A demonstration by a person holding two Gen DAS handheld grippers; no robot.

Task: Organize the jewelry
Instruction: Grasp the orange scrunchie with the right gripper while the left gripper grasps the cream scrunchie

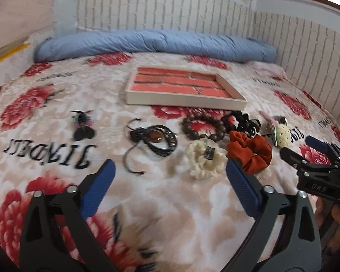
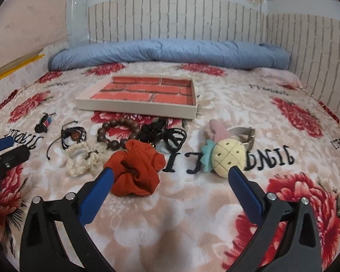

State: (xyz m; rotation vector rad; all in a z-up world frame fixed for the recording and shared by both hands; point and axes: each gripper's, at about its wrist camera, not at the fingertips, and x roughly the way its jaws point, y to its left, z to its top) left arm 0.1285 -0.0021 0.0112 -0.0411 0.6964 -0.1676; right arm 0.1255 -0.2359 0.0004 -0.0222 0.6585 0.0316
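Jewelry and hair pieces lie in a row on the floral blanket, in front of a shallow tray with a brick-pattern floor. Left to right: a small black clip, a black cord bracelet, a wooden bead bracelet, a cream scrunchie, a rust scrunchie, a black claw clip, a pineapple plush and a metal watch. My left gripper hovers open before the cream scrunchie. My right gripper stands open between the rust scrunchie and the pineapple, holding nothing.
A rolled blue quilt lies along the back of the bed against a white brick-pattern wall. The same wall runs down the right side. A pink fabric piece sits behind the pineapple. Bare blanket lies below both grippers.
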